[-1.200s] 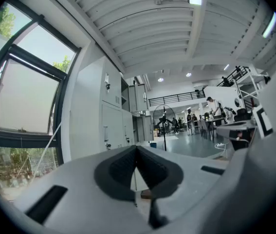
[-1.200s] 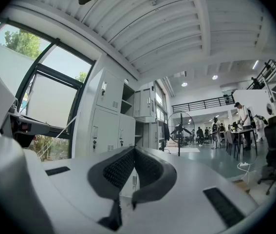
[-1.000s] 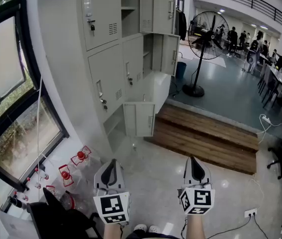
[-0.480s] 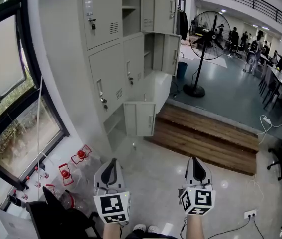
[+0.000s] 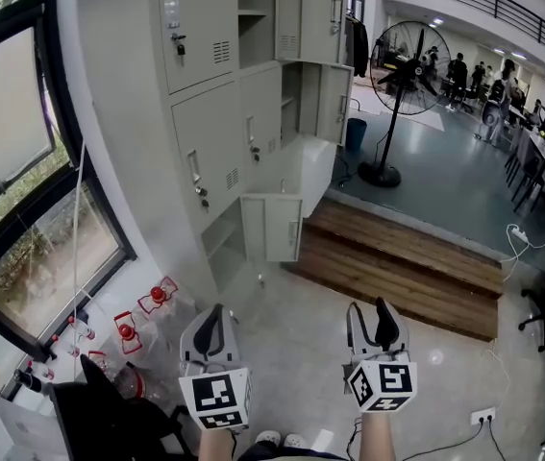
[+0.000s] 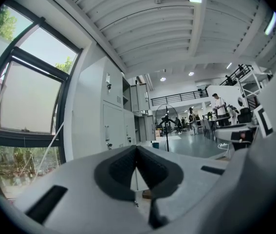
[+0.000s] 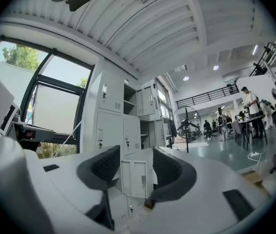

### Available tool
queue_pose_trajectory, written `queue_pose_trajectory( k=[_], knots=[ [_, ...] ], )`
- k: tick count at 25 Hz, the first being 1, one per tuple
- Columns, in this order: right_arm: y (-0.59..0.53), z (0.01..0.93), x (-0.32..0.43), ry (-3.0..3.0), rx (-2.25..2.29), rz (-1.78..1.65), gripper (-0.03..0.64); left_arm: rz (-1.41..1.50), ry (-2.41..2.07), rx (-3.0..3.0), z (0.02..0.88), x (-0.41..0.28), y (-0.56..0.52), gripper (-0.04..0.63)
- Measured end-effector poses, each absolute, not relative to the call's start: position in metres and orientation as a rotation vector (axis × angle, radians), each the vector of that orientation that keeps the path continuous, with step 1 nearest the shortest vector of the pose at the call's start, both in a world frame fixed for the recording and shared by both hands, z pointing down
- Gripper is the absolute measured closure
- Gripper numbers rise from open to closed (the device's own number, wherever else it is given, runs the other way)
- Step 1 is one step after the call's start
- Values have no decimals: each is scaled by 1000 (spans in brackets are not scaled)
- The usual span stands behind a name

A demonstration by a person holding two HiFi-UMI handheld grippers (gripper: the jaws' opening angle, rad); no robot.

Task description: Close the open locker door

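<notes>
The grey locker bank (image 5: 216, 113) stands ahead and to the left, well away from both grippers. Three of its doors hang open: a low one (image 5: 270, 227), a middle one (image 5: 334, 104) and a top one (image 5: 318, 12). My left gripper (image 5: 215, 317) is held low at the near edge, its jaws closed together with nothing between them (image 6: 137, 152). Beside it, my right gripper (image 5: 369, 316) has just been opening and its jaws stand apart, empty. In the right gripper view the low open door (image 7: 137, 178) shows far off through the gap of the right gripper (image 7: 137, 167).
A wooden step (image 5: 397, 267) runs along the floor right of the lockers, with a standing fan (image 5: 402, 75) behind it. Red-capped bottles (image 5: 142, 320) and a black bag (image 5: 109, 421) lie by the window (image 5: 22, 181) at left. People and tables fill the far right.
The right gripper's jaws, closed together in the earlier frames, now stand apart. The left gripper has not moved.
</notes>
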State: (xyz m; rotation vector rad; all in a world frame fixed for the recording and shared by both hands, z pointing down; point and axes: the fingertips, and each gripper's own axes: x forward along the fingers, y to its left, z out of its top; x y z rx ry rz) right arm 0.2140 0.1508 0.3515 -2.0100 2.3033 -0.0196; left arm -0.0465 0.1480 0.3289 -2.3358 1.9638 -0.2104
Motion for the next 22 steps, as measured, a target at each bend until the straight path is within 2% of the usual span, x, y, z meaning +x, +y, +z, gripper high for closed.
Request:
queue_pose_trajectory(
  k=[7, 22],
  knots=[
    [152, 360, 218, 2358, -1977, -15, 385, -225, 2002, -2316, 338, -39, 159, 594],
    [119, 382, 212, 2408, -1972, -68, 383, -264, 2041, -2302, 356, -49, 133, 594]
  ],
)
